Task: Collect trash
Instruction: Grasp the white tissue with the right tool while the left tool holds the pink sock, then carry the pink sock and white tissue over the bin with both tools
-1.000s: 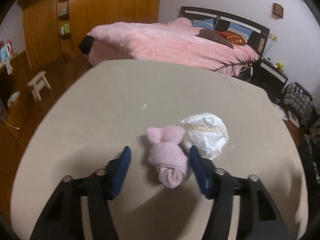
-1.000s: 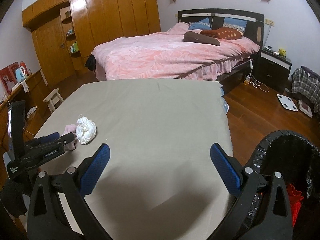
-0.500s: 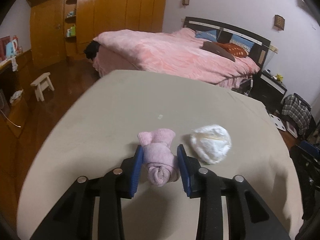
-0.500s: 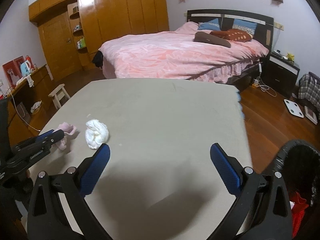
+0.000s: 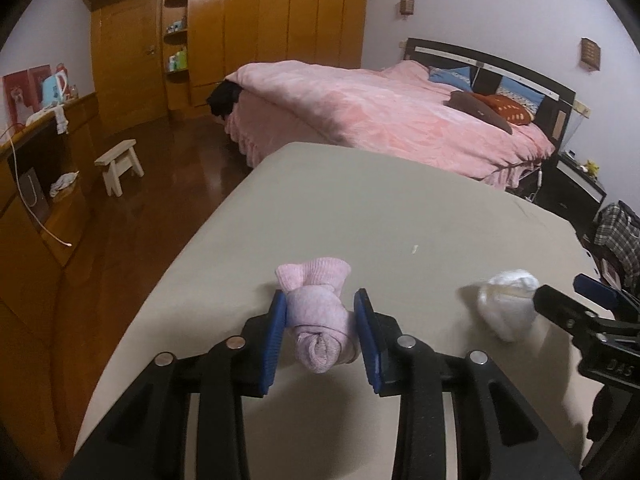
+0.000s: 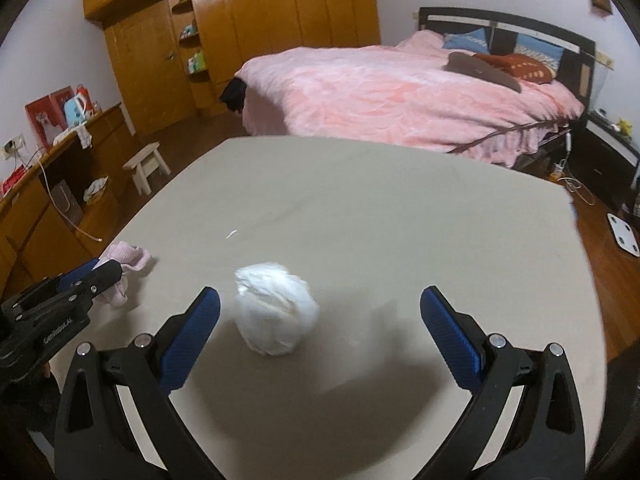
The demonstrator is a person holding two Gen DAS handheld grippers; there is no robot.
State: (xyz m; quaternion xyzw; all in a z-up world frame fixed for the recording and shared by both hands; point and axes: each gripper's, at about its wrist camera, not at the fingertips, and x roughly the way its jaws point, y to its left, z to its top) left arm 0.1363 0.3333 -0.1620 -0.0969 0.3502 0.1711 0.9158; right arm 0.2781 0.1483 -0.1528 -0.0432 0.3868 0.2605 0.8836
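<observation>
My left gripper (image 5: pixel 322 304) is shut on a rolled pink sock (image 5: pixel 318 316), low over the beige table (image 5: pixel 360 208). The sock also shows in the right wrist view (image 6: pixel 124 260), partly behind the left gripper (image 6: pixel 90 276). A crumpled white paper wad (image 6: pixel 276 314) lies on the table between the open blue pads of my right gripper (image 6: pixel 320 312), nearer the left pad. The wad also shows in the left wrist view (image 5: pixel 506 304), with the right gripper (image 5: pixel 576 300) just right of it.
A small white scrap (image 6: pixel 231 234) lies on the table beyond the wad. Behind the table stand a pink bed (image 5: pixel 400 112), a wooden wardrobe (image 5: pixel 240 32) and a small stool (image 5: pixel 120 164). A white scale (image 6: pixel 624 234) lies on the floor at right.
My left gripper closed on the pink sock and holds it. My right gripper swung left, away from the black bin, and now has the white wad between its open fingers.
</observation>
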